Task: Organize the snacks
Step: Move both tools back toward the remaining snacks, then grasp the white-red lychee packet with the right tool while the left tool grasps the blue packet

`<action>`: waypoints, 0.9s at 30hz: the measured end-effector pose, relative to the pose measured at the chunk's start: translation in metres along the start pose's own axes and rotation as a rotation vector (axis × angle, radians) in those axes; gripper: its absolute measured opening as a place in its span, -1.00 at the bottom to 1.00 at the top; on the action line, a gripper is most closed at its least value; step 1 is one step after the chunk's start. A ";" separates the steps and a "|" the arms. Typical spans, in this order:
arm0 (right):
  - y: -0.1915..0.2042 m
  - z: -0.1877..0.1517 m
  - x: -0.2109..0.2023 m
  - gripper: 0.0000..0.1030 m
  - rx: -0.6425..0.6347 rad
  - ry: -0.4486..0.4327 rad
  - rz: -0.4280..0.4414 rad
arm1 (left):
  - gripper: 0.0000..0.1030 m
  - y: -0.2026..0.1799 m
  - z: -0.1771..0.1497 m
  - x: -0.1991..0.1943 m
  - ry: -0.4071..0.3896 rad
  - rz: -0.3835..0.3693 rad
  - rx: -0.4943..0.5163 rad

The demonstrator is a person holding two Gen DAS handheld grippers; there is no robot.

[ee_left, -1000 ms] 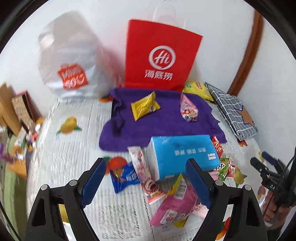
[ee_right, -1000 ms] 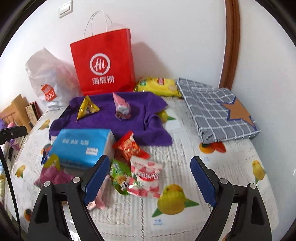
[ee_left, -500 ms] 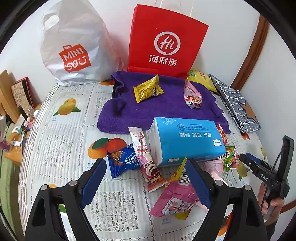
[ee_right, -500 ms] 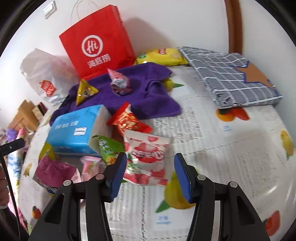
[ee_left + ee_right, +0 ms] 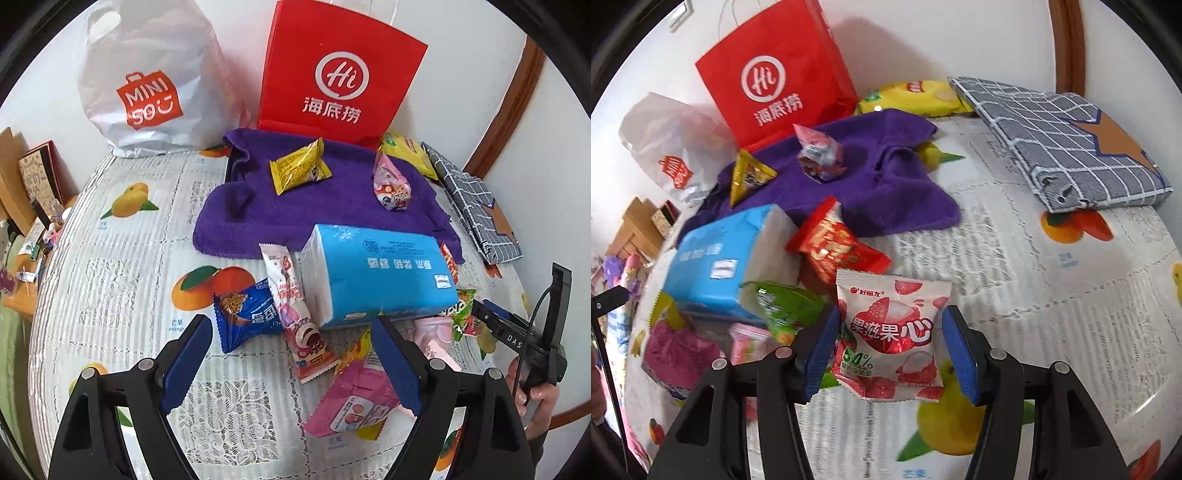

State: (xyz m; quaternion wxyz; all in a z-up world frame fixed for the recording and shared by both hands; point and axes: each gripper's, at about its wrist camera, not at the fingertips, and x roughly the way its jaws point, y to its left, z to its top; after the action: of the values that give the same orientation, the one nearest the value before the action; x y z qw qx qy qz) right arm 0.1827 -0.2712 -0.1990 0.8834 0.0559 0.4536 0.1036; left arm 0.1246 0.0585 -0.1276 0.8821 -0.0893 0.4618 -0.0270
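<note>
Snack packets lie scattered on a fruit-print tablecloth (image 5: 122, 280). A purple towel (image 5: 295, 206) holds a yellow packet (image 5: 299, 168) and a pink wrapped snack (image 5: 391, 184). My right gripper (image 5: 890, 349) is open, its jaws on either side of a white and red lychee gummy packet (image 5: 892, 332) that lies on the table. A red packet (image 5: 834, 243) and a green packet (image 5: 783, 304) lie beside it. My left gripper (image 5: 291, 360) is open and empty above a long pink wafer packet (image 5: 295, 314), a blue cookie packet (image 5: 247, 314) and a pink pouch (image 5: 358, 398).
A blue tissue pack (image 5: 376, 273) sits amid the snacks. A red paper bag (image 5: 340, 74) and a white Miniso bag (image 5: 147, 85) stand against the wall. A yellow chip bag (image 5: 912, 98) and a grey checked pouch (image 5: 1071, 144) lie at the back right.
My right gripper has moved down and forward to the lychee gummy packet and its jaws have narrowed around it. My left gripper has shifted slightly closer to the snacks.
</note>
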 end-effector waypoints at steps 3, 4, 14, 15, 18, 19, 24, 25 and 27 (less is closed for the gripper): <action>-0.003 -0.002 0.002 0.19 -0.009 0.010 -0.017 | 0.69 0.004 0.001 0.003 0.000 0.004 -0.004; -0.003 -0.003 0.002 0.24 -0.017 0.008 -0.035 | 0.69 0.006 0.000 0.005 0.004 0.003 -0.010; 0.004 -0.007 0.015 0.39 -0.106 0.000 -0.152 | 0.69 0.024 -0.004 0.006 0.008 0.003 -0.049; 0.007 -0.008 0.016 0.39 -0.129 -0.002 -0.168 | 0.69 0.027 -0.005 0.005 0.005 0.008 -0.052; 0.008 -0.010 0.013 0.21 -0.143 -0.013 -0.157 | 0.69 0.034 -0.008 0.005 0.006 0.023 -0.058; 0.006 -0.011 0.011 0.04 -0.136 -0.019 -0.159 | 0.69 0.035 -0.009 0.005 0.007 0.027 -0.057; -0.008 -0.013 0.002 -0.08 -0.064 -0.031 -0.177 | 0.69 0.040 -0.014 0.014 0.025 0.045 -0.059; -0.010 -0.014 0.000 -0.09 -0.052 -0.032 -0.172 | 0.69 0.040 -0.014 0.017 0.025 0.051 -0.058; -0.014 -0.015 -0.005 -0.10 -0.034 -0.036 -0.163 | 0.69 0.040 -0.012 0.024 0.027 0.097 -0.047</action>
State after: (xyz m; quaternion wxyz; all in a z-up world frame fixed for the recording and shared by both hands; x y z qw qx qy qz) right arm 0.1690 -0.2857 -0.2066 0.8978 0.0056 0.4387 0.0383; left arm 0.1271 0.0927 -0.1612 0.8738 -0.0869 0.4779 0.0254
